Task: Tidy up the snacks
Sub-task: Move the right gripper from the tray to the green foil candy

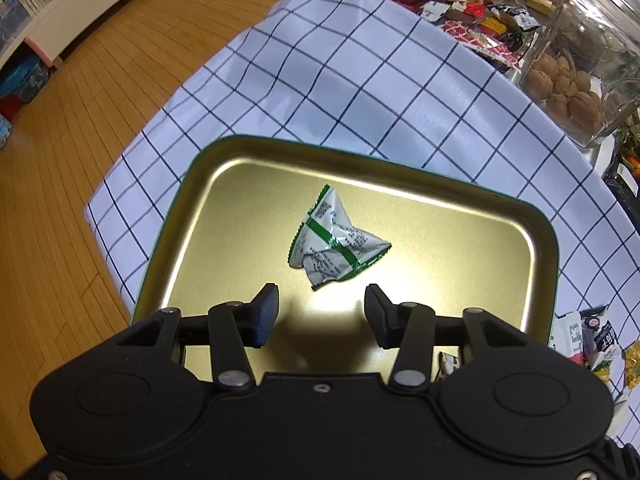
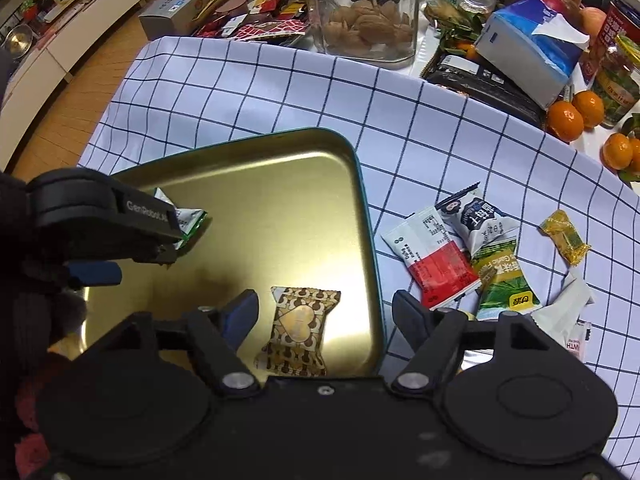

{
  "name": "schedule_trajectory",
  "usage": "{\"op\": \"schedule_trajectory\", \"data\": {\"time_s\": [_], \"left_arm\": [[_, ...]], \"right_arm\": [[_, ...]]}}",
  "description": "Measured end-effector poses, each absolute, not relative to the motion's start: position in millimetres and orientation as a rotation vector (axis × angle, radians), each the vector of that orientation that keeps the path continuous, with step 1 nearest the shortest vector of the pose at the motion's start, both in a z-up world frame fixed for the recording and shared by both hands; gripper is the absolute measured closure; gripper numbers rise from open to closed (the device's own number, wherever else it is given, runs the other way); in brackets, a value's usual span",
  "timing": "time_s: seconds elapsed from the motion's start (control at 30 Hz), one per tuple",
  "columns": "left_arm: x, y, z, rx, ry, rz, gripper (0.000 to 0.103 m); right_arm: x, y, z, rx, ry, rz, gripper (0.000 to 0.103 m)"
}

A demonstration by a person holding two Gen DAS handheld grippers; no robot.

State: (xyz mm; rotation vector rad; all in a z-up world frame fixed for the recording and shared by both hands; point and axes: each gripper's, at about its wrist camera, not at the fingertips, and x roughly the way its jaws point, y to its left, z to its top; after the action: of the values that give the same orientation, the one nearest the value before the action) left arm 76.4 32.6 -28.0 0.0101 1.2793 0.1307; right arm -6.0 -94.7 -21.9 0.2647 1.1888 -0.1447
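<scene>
Left gripper [image 2: 120, 240], marked "GenRobot", hovers spread over gold tin [image 2: 352, 160]

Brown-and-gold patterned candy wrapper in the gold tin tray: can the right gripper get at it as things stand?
Probably yes. The right gripper is open, its fingers either side of the brown-and-gold patterned candy wrapper, which lies flat on the gold tin tray. Nothing lies between them; the left gripper is off to the side.

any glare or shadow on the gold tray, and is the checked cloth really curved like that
Left wrist view: a bright glare patch on the tray just beyond the left gripper, with a dark shadow beneath it. Right wrist view: a darker shadow smudge on the tray floor by the left gripper. Both views: the cloth grid bows from fisheye distortion.
</scene>
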Motion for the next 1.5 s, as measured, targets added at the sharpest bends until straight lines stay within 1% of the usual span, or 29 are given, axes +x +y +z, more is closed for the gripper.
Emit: {"op": "schedule_trajectory", "data": {"time_s": [0.23, 0.53, 0.77, 1.03, 1.3, 1.5], "left_arm": [[70.7, 16.4, -17.3, 0.110, 1.204, 0.114, 0.047], [56.6, -9.7, -13.8, 0.132, 1.204, 0.018, 0.047], [39.6, -34.0, -8.8, 0.149, 1.251, -0.095, 0.047], [11.7, -66.1, -6.0, 0.223, 1.276, -0.235, 0.047], [-17.3, -88.5, -16.6, 0.294, 1.319, -0.350, 0.047], [-35.5, -97.7, -25.3, 0.313, 1.354, -0.409, 0.047]], "right_arm": [[-12.7, -104.4, -16.7, 0.270, 1.131, -0.206, 0.025], [-25.7, -130.9, -14.5, 0.300, 1.112, -0.301, 0.025], [-44.7, -164.7, -23.7, 0.404, 1.182, -0.339, 0.026], [-80.9, -201.7, -21.4, 0.408, 1.180, -0.404, 0.027], [-127.2, -247.3, -32.2, 0.495, 1.209, -0.477, 0.027], [-155.7, -263.4, -35.1, 0.563, 1.199, -0.510, 0.029]]}}
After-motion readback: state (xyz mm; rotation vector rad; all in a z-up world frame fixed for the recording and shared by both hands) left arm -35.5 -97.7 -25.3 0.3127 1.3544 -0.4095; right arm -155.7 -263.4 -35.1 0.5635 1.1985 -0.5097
